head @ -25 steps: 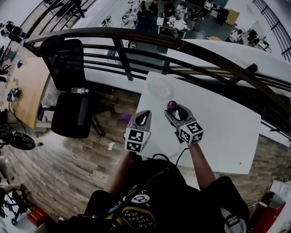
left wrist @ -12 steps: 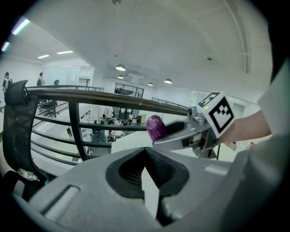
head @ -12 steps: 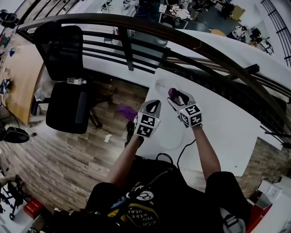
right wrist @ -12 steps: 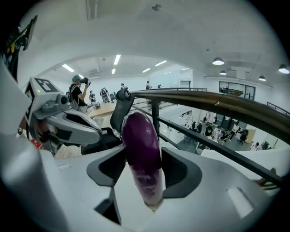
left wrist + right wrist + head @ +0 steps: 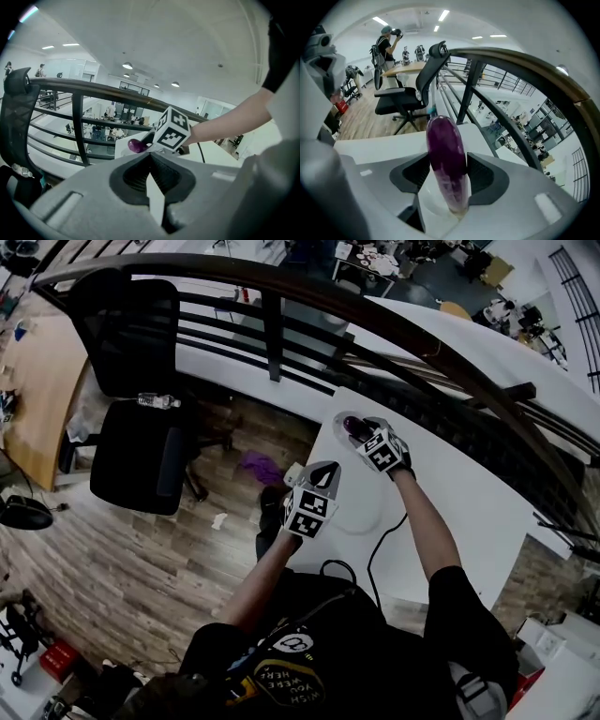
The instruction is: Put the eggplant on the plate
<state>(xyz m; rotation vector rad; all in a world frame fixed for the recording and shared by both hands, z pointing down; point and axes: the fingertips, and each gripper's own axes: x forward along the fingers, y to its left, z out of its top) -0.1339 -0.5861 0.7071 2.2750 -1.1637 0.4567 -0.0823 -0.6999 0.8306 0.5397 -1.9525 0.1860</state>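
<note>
A purple eggplant (image 5: 445,159) stands lengthwise between the pads of my right gripper (image 5: 447,176), which is shut on it. In the head view the right gripper (image 5: 361,427) holds the eggplant (image 5: 352,424) over a clear plate (image 5: 336,427) at the far left corner of the white table (image 5: 469,493). I cannot tell whether the eggplant touches the plate. My left gripper (image 5: 323,472) hangs nearer, by the table's left edge, shut on nothing. The left gripper view shows its jaws (image 5: 151,157) closed, with the eggplant (image 5: 137,146) beyond them.
A dark railing (image 5: 375,315) runs just past the table's far edge. A black office chair (image 5: 141,427) with a water bottle (image 5: 157,401) on it stands on the wooden floor to the left. A black cable (image 5: 380,549) trails over the table's near side.
The right gripper has carried the eggplant away from me and down, tipping its nose downward, to the plate at the far left corner. The left gripper has sunk a little.
</note>
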